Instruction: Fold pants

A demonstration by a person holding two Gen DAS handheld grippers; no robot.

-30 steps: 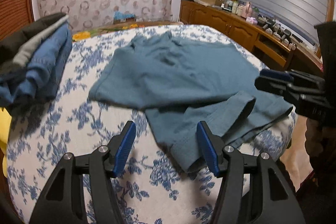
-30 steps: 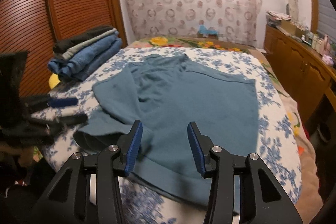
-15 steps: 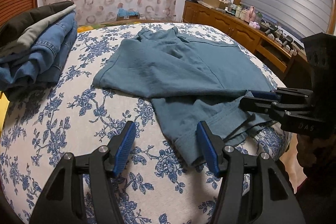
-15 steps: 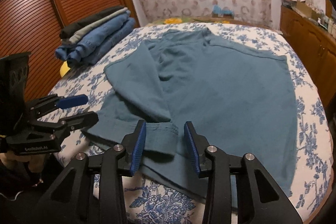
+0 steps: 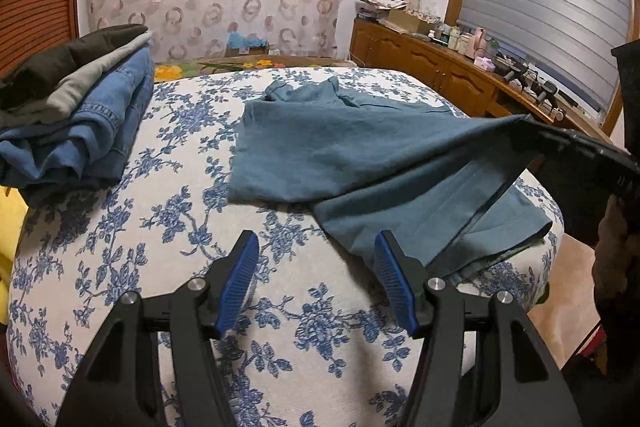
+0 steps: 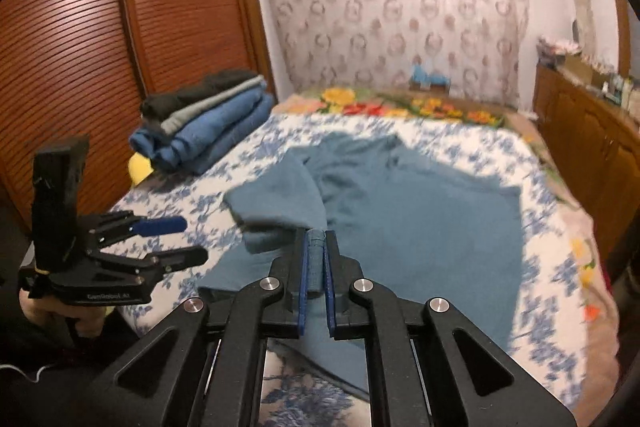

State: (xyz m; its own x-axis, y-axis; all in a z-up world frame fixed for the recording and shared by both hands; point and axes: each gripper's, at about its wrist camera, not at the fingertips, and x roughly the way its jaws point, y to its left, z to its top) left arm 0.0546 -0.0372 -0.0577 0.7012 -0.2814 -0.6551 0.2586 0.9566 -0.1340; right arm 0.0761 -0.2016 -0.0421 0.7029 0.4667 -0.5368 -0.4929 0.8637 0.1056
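Teal pants [image 5: 344, 155] lie spread on a bed [image 5: 168, 227] with a blue-flowered cover, their waist toward the far end and their legs toward the near edge. The right gripper [image 6: 316, 263] has its jaws closed narrowly on the hem of one leg, and a strip of cuff shows between the blue pads [image 6: 303, 279]; in the left wrist view that leg rises off the bed in a taut sheet toward the right gripper [image 5: 532, 131]. The left gripper [image 5: 316, 279] stands wide and holds nothing, poised over the cover just beside the near edge of the other leg; the right wrist view shows it [image 6: 180, 239] likewise spread. The cloth appears light, soft and limp: it drapes, creases and sags between supports, so a single grip is likely to leave the free side trailing. Hems and the waistband, being doubled and stitched, probably offer the firmest hold; a pinch in mid-panel would likely gather only one layer. A second hold on the same leg nearer the waist, or on the matching cuff, should keep the edge straight as it is carried over. A stack of folded clothes [image 5: 76, 123] rests at the bed's left side, well apart from the pants.
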